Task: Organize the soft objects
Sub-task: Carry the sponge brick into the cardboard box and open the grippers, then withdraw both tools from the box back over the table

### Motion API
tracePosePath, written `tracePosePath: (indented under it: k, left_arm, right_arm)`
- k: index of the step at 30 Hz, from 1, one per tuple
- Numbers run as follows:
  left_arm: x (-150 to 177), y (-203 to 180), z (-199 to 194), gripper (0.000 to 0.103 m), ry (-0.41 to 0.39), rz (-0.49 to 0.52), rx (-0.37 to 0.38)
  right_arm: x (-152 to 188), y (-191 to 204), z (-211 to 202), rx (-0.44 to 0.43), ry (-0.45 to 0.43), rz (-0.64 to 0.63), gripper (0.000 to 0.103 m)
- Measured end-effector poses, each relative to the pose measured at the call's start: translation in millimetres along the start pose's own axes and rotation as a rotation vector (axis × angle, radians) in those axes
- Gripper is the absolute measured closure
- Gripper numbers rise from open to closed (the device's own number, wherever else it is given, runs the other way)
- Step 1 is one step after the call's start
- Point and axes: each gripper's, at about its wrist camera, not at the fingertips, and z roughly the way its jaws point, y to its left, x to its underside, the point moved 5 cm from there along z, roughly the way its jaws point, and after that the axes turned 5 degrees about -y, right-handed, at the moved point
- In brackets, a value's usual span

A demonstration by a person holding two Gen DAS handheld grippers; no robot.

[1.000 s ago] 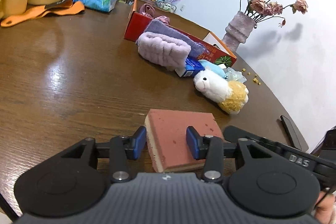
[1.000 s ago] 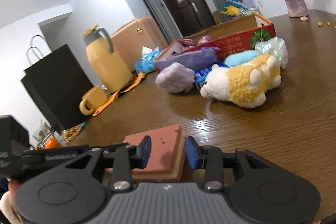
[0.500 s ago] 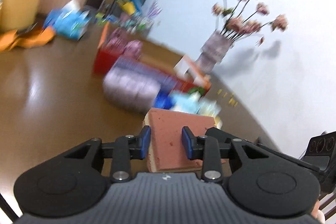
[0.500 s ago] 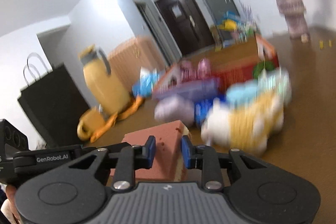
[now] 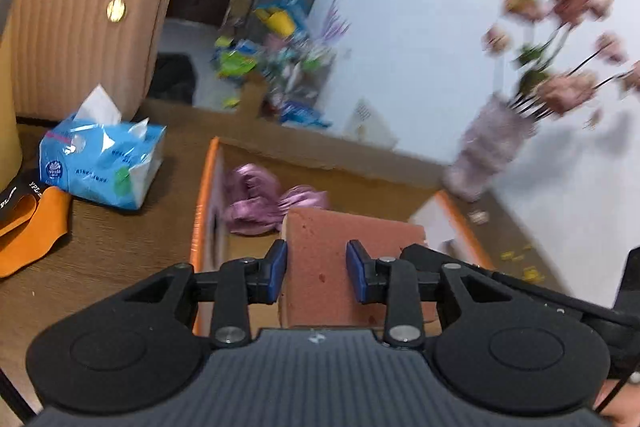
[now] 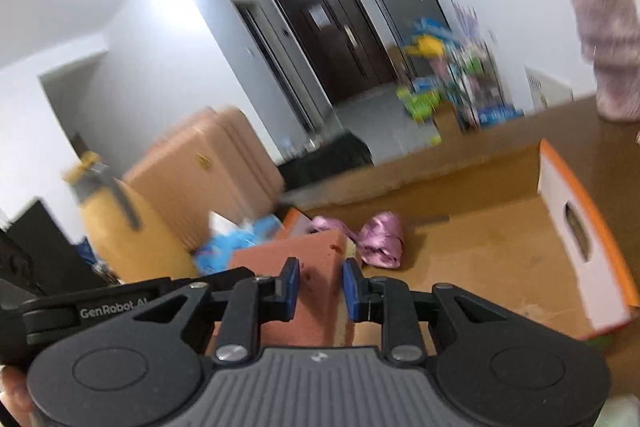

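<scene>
Both tools are clamped on the same reddish-pink sponge block (image 5: pixel 320 263), one from each side, and hold it in the air over an open cardboard box (image 5: pixel 208 219) with orange edges. In the left wrist view, the left tool (image 5: pixel 316 269) has its blue pads (image 5: pixel 277 267) pressed against the sponge's two sides, and a pale yellow layer shows along the block's left edge. In the right wrist view, the right tool (image 6: pixel 318 287) pinches a narrower end of the sponge (image 6: pixel 296 259), its blue pads (image 6: pixel 291 287) close together on it.

Inside the box, on its brown floor at the far left, lies a shiny purple satin item (image 5: pixel 256 203), bunched up, perhaps a scrunchie or bow; it sits just beyond the sponge, and I cannot tell whether they touch. The box's white right wall with a hand slot (image 6: pixel 576 231) shows in the right wrist view.

On the wooden counter (image 5: pixel 100 251) left of the box stands a blue tissue pack (image 5: pixel 102 159) with a white tissue poking up, and nearer left an orange strap (image 5: pixel 28 223). A pink ribbed suitcase (image 5: pixel 80 35) stands beyond the counter at far left, and a yellow jug (image 6: pixel 128 235) stands near it. At far right a pale purple vase (image 5: pixel 488 151) with pink flowers stands on the counter, blurred.
</scene>
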Motion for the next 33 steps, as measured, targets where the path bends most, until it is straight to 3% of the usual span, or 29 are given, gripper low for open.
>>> tracePosePath:
  k: [5,8,11,14,19,25,27,29,33]
  left_arm:
    - [28,16,41,0.070,0.088,0.103,-0.090]
    - [35,18,39,0.066,0.047,0.189,-0.130]
    - [32,20,30,0.059,0.019,0.194,-0.134]
    - [25,20,17,0.051,0.005,0.193,-0.142]
    - [6,6,-23,0.044,-0.069,0.214,-0.155]
    - [-4,-17,-84,0.027,-0.193,0.268,-0.175]
    - [-2,-23,-99,0.016,-0.243,0.284,-0.191]
    - [1,-30,-112,0.014,-0.281,0.297,-0.205]
    - [3,-41,-130,0.009,-0.298,0.293,-0.206]
  right_arm:
    - [22,-10,55,0.101,0.130,-0.039,0.080]
    - [37,-5,67,0.106,0.189,-0.089,0.079]
    - [38,-2,67,0.074,0.187,-0.094,0.078]
    - [32,-1,55,0.052,0.179,-0.092,0.066]
    - [-1,0,4,0.081,0.081,-0.137,0.063]
    - [-31,-5,-83,0.189,-0.061,-0.270,0.042]
    - [-35,-10,-110,0.228,-0.106,-0.304,0.034]
    - [-37,-16,-135,0.252,-0.170,-0.306,0.022]
    - [-36,-16,-167,0.274,-0.231,-0.325,0.022]
